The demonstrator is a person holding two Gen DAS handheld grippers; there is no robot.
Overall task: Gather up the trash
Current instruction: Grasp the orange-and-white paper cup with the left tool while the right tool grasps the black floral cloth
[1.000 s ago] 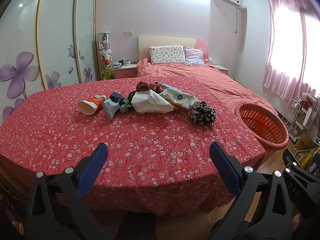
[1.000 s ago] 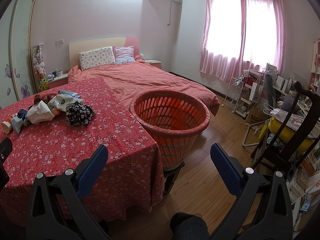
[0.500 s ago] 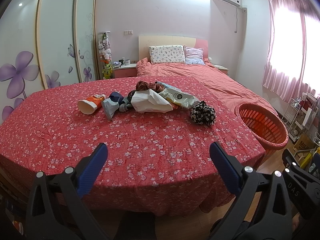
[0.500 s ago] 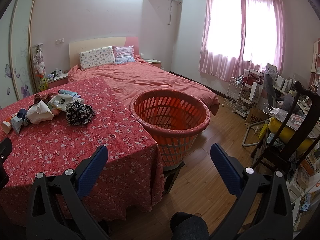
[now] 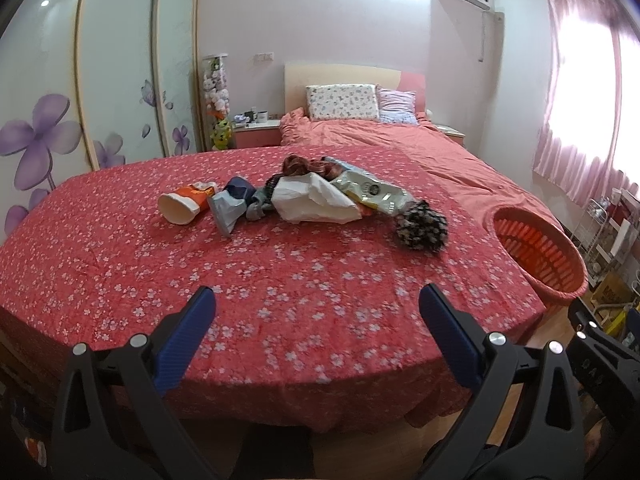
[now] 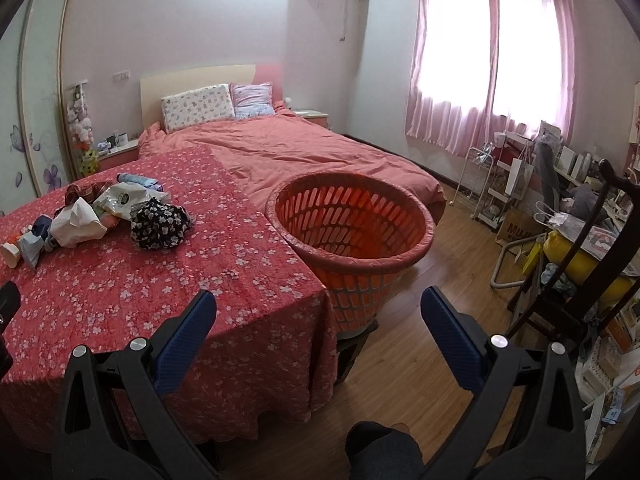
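Red floral tablecloth, thin and crinkled, draped over a broad table and hanging in folds at its near edge. Behind it, toward 12 o'clock, a bed under a smooth salmon duvet.

At 3 o'clock of the table, just beside its edge: round orange basket, hard plastic with slotted lattice walls and a thick rolled rim, standing on wood-grain flooring.

Trash heaped on the cloth around 12 o'clock from the left gripper, well apart from both grippers:
- crumpled white plastic bag, glossy and puffed, at the centre of the heap
- flat pale snack pouch with a dark round mark, touching the bag at 2 o'clock
- black-and-white speckled bundle, soft and lumpy, at the 3 o'clock end, nearest the basket
- paper cup, orange and white, lying on its side with its open mouth facing out, at the 9 o'clock end
- small grey-blue crushed wrapper between cup and bag

Left gripper: blue ribbed pads spread wide over bare cloth, nothing between them.

Right gripper: likewise spread wide, empty, framing the table corner and the basket's base.
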